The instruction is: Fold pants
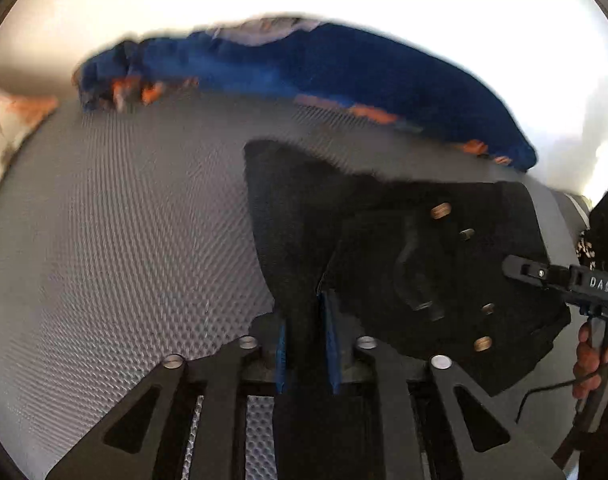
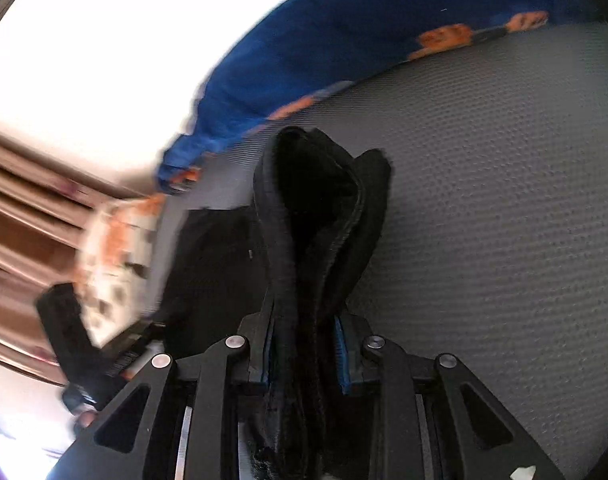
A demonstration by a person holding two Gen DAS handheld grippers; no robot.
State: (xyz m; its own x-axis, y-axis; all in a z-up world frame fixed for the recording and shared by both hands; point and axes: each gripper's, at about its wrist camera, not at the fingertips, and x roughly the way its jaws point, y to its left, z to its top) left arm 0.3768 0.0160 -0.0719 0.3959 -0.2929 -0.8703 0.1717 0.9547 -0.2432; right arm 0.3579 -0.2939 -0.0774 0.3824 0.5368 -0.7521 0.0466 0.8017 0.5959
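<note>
Both grippers pinch black pants [image 1: 403, 248] above a dimpled grey mat [image 1: 124, 240]: the left gripper [image 1: 305, 344] nips a thin edge, the right gripper [image 2: 307, 354] clamps a thick seamed bunch. The thin edge could slip free, or the limp, fuzzy cloth snag the rumpled blue fabric [image 1: 343, 68] nearby.

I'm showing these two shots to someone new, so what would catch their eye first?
Probably the black pants, lifted over the grey textured surface, with the left gripper shut on one edge and the right gripper shut on a thick bunched fold. Next comes the bright blue cloth with orange patches, lying along the far edge of the surface behind the pants.
</note>
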